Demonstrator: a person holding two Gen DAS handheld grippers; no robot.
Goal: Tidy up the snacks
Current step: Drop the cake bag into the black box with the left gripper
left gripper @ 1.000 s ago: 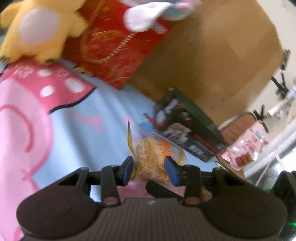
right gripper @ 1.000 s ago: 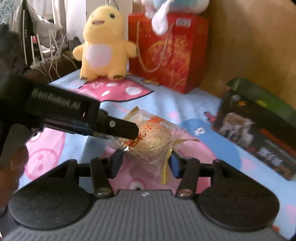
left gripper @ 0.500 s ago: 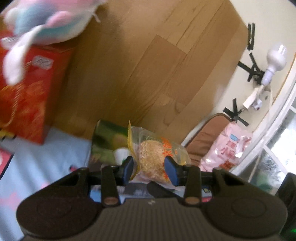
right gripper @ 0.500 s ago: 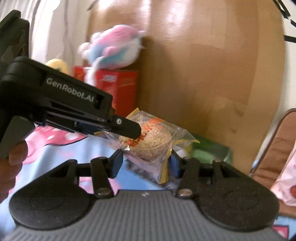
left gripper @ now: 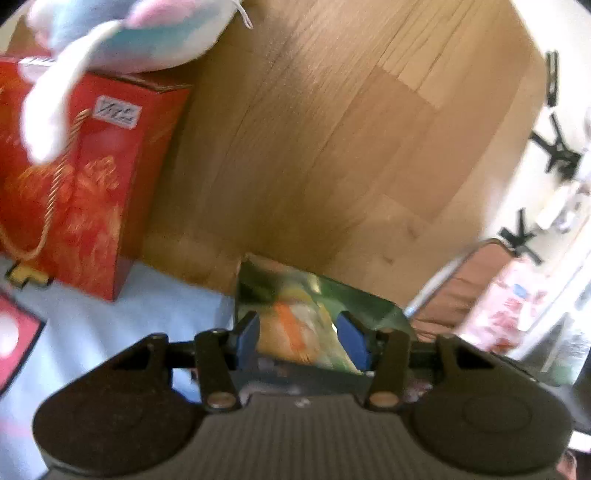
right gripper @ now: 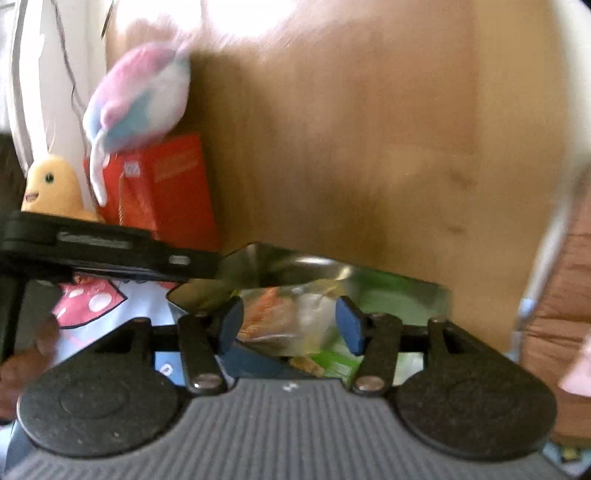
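Note:
A clear snack packet (left gripper: 291, 332) with a golden round cake and orange print shows blurred between the pads of my left gripper (left gripper: 299, 341), whose jaws are opening; the pads no longer press it. It hangs over the open green-lined box (left gripper: 362, 299) at the foot of the wooden board. In the right wrist view the same packet (right gripper: 284, 321) sits low between the pads of my right gripper (right gripper: 290, 328), also opening, with gaps at both sides. One finger (right gripper: 177, 260) of the left gripper reaches in from the left to the box (right gripper: 406, 291) rim.
A red gift bag (left gripper: 74, 184) with a pastel plush (left gripper: 122, 33) on top stands left of the box. Beside it sits a yellow plush (right gripper: 51, 188). The wooden board (left gripper: 332, 147) rises right behind the box. A pink packet (left gripper: 513, 295) lies on a brown seat at the right.
Both grippers swung with the packet from over the cartoon sheet to the green box. Their jaws have widened, and the packet has slipped lower between the pads.

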